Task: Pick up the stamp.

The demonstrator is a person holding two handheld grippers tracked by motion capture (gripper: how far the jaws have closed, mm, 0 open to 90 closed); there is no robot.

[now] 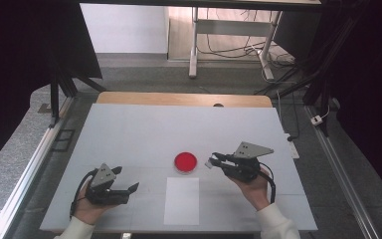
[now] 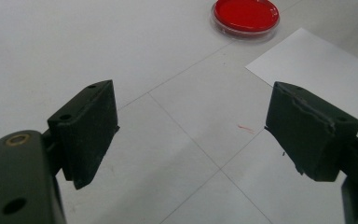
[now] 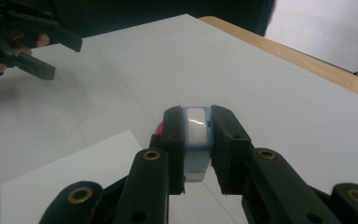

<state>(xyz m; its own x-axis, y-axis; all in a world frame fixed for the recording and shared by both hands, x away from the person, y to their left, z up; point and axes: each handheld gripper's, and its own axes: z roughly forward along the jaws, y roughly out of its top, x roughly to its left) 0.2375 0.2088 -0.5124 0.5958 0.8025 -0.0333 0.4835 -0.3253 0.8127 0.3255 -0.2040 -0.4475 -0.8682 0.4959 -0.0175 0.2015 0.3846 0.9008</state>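
On the white tabletop (image 1: 129, 134) I've got wide bare room left and far; its right edge sits near my right hand. White paper sheet (image 1: 181, 200) lies near-centre, red dish (image 1: 185, 162) just beyond it. Left tongs (image 1: 128, 180) stand apart, holding nothing, well left of the dish. Right tongs (image 3: 198, 140) are clamped on a small pale-blue block (image 3: 198, 135), just right of the dish. Risk, I'd say: swinging left too low clips the dish rim, or the block slips out.

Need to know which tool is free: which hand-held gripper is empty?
The left hand-held gripper: its jaws stand wide apart over bare table. The right hand-held gripper is clamped on a small light-blue and white object beside the red dish.
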